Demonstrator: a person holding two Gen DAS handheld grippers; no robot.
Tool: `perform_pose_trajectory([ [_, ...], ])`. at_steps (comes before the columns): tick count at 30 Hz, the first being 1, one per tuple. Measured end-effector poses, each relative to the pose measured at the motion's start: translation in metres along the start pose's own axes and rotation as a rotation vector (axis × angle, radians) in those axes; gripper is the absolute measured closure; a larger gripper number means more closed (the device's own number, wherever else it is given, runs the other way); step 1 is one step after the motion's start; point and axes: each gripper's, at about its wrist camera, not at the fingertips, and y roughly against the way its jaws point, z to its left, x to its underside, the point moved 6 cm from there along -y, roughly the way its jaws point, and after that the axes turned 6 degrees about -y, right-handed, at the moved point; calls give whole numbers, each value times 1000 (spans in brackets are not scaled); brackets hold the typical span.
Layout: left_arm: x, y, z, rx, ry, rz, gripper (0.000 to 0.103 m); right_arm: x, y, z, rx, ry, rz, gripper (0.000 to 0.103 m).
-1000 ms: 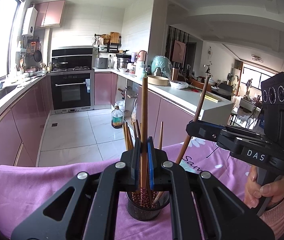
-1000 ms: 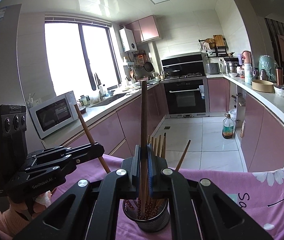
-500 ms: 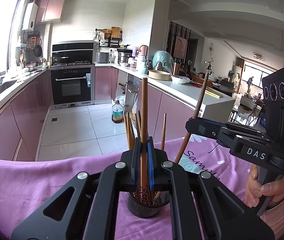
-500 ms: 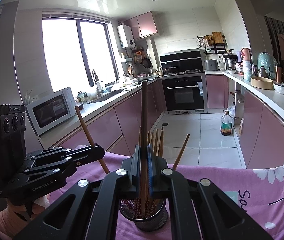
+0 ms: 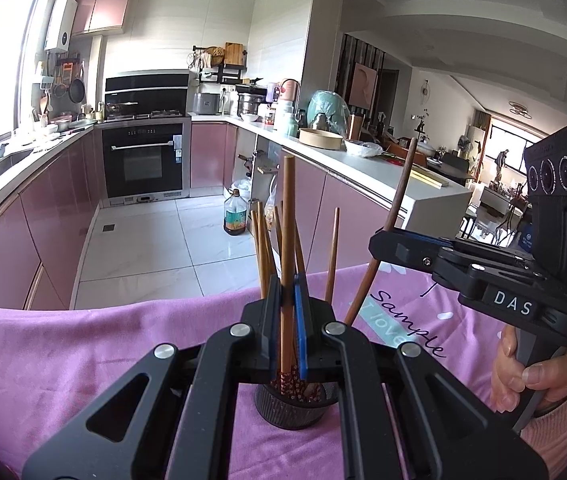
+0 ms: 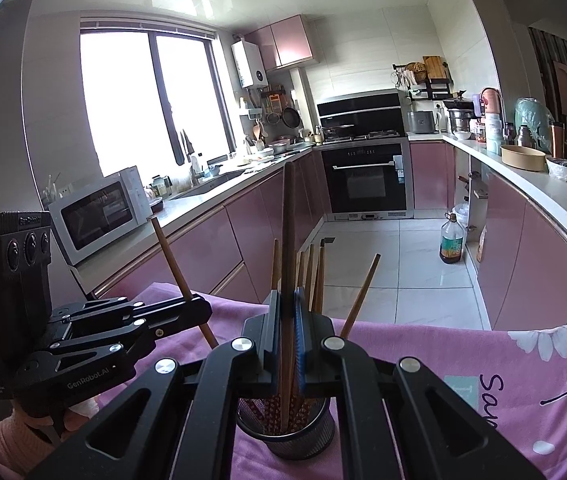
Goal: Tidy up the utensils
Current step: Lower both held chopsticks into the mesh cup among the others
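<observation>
Holding one chopstick apiece — left gripper (image 5: pixel 288 316) pinches an upright chopstick (image 5: pixel 287 240), right gripper (image 6: pixel 287 332) a darker chopstick (image 6: pixel 288 240); both tips sit inside the mesh holder (image 6: pixel 287 436) near the front edge of the pink tablecloth (image 5: pixel 83 360). Risk, as judged: a sideways nudge tips the light holder — loose chopsticks (image 6: pixel 315 272) spill.

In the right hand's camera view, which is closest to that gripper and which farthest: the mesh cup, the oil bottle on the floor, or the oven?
1. Mesh cup, just below the right gripper.
2. Oil bottle, on the floor, right.
3. Oven, against the far wall.
</observation>
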Motion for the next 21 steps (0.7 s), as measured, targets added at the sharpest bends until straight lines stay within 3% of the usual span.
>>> perform_pose_trajectory([
  [21, 15, -14, 9, 10, 20, 50, 96, 8, -14, -7, 2, -1, 35, 97],
])
